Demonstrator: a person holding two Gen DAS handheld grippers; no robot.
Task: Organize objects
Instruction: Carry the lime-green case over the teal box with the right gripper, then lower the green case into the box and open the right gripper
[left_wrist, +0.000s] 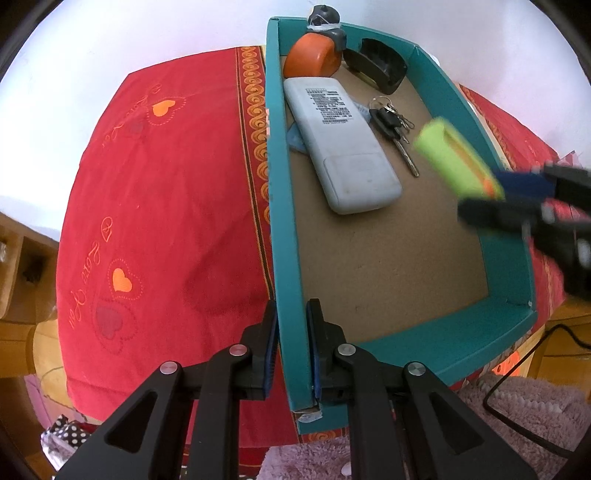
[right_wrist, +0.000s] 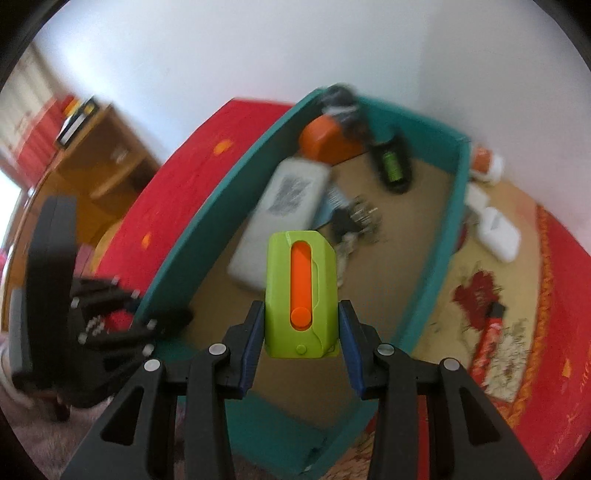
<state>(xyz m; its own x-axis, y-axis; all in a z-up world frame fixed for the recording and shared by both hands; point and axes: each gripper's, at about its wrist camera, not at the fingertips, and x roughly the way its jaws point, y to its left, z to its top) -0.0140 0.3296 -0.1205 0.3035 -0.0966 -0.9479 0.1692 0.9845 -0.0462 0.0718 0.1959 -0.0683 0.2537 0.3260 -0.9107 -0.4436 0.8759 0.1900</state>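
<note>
Over the teal box (right_wrist: 177, 236), the right claw (right_wrist: 302, 334) is clamped on a lime-green utility knife (right_wrist: 301, 291) with an orange slider, its pads pressing the knife's two long sides. From the left wrist view the same knife (left_wrist: 456, 158) hangs blurred above the box's right wall, not touching the brown floor of the box. The left claw (left_wrist: 291, 332) is pinched together on the box's near left wall (left_wrist: 286, 229), one finger outside and one inside.

Inside the box, a white remote (left_wrist: 343, 147) lies face down along the left wall, with something pale blue partly under it. A bunch of keys (left_wrist: 393, 125) lies just beside the remote. At the far end sit an orange roll-shaped thing (left_wrist: 312, 57) and a black case (left_wrist: 376, 64); what the dark thing behind them is I cannot quite tell.

The box rests on a red cloth (left_wrist: 166, 192) with heart patterns. To the right of the box, outside it, lie a white earbud case (right_wrist: 496, 236) and a red tube (right_wrist: 489, 339).
</note>
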